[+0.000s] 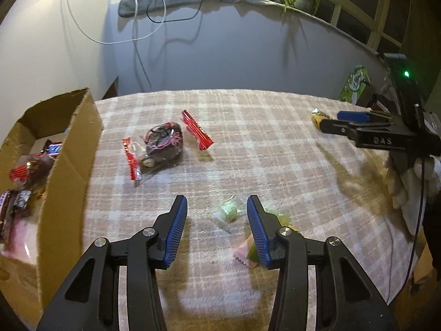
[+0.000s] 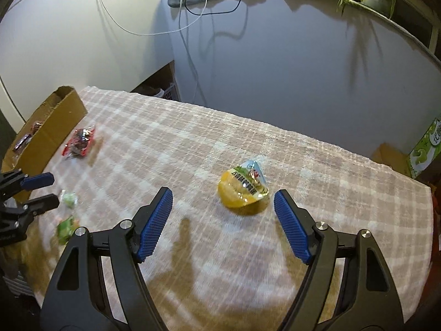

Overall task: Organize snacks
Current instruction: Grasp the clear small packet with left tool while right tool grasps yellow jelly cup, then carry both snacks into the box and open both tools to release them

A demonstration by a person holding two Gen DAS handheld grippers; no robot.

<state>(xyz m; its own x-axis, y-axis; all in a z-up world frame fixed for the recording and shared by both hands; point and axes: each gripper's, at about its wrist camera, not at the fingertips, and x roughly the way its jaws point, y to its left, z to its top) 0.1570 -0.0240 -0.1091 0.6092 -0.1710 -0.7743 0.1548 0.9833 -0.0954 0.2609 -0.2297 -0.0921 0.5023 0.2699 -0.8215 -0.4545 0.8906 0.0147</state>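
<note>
Your left gripper [image 1: 217, 202] fills the lower centre of its frame, jaws parted, angled downward; your right gripper [image 2: 223, 197], lower centre too, gapes wider.

Both wrist cameras look steeply down, close over the checked worktop [image 1: 275, 143], sharing the cardboard box [image 2: 55, 127] at nine o'clock.

- Table [image 2: 275, 149]: covered with a pink-and-white checked cloth.
- Cardboard box [image 1: 69, 149]: at its left edge.
- Red-wrapped snack [image 1: 165, 140], green candies [image 1: 227, 209], yellow jelly cup [image 2: 245, 190]: lying on the cloth.
</note>
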